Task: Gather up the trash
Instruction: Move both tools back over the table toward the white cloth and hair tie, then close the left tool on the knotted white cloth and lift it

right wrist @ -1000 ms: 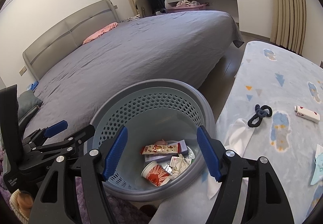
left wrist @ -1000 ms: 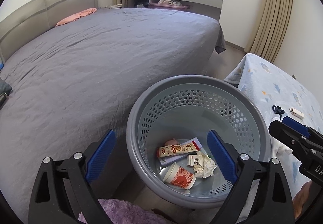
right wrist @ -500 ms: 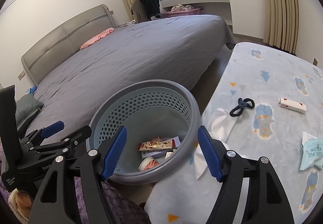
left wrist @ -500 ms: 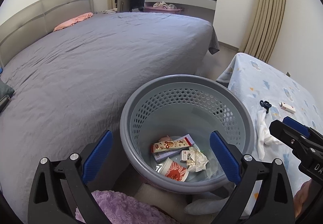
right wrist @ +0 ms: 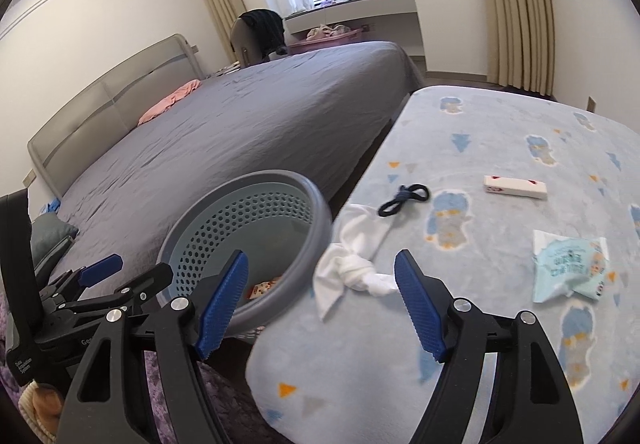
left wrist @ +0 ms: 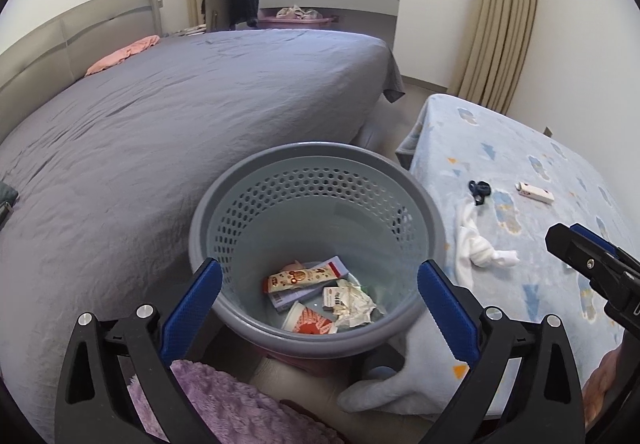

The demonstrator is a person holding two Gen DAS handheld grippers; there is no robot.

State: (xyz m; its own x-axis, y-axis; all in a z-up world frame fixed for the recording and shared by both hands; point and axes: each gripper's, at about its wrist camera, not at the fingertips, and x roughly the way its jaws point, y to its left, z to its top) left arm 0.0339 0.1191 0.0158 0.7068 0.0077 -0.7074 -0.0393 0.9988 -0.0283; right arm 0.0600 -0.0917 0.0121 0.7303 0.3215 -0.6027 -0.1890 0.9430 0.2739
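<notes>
Right gripper [right wrist: 320, 300]: jaws opening, nothing gripped; knotted white cloth [right wrist: 352, 268] lies between its fingers, below.
Left gripper [left wrist: 320, 304]: wide apart, empty, above laundry basket [left wrist: 248, 184].

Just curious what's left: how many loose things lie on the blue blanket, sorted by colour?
White: 2, the knotted cloth and the small box
Dark: 1, the hair tie
Light blue: 1, the wrapper
Total: 4
</notes>
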